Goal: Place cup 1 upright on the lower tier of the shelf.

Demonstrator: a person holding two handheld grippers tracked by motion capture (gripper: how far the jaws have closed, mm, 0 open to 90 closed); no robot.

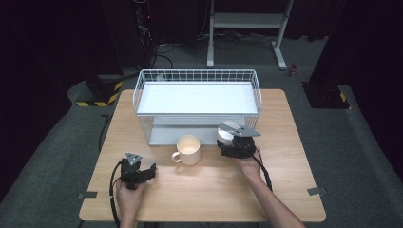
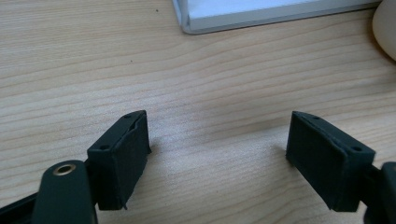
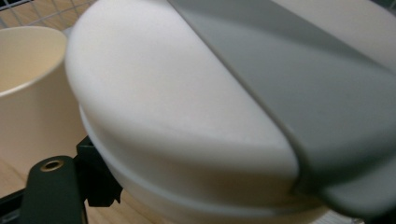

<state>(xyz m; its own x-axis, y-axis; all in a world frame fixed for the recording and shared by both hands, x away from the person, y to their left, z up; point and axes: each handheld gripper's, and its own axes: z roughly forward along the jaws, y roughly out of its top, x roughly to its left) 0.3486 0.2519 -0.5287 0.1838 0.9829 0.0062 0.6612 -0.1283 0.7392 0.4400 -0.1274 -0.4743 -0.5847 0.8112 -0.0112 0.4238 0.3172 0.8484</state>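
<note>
My right gripper [image 1: 231, 141] is shut on a round white container with a grey band across its lid [image 1: 229, 130], just in front of the wire rack. In the right gripper view the container [image 3: 177, 116] looms very close, and one black jaw touches its lower rim at the left; the other jaw is hidden. A cream mug [image 1: 188, 150] stands to its left, with the handle toward my left hand, and appears at the left edge as mug [image 3: 28, 93]. My left gripper [image 1: 151, 169] rests open on the wood near the front left, jaws wide with nothing between them [image 2: 217, 154].
A white wire rack [image 1: 197, 72] with a flat shelf stands on the far half of the wooden table [image 1: 214, 185]; its base corner [image 2: 261, 16] is ahead of my left gripper. Bare wood lies between the hands. Cables trail from both grippers toward the front edge.
</note>
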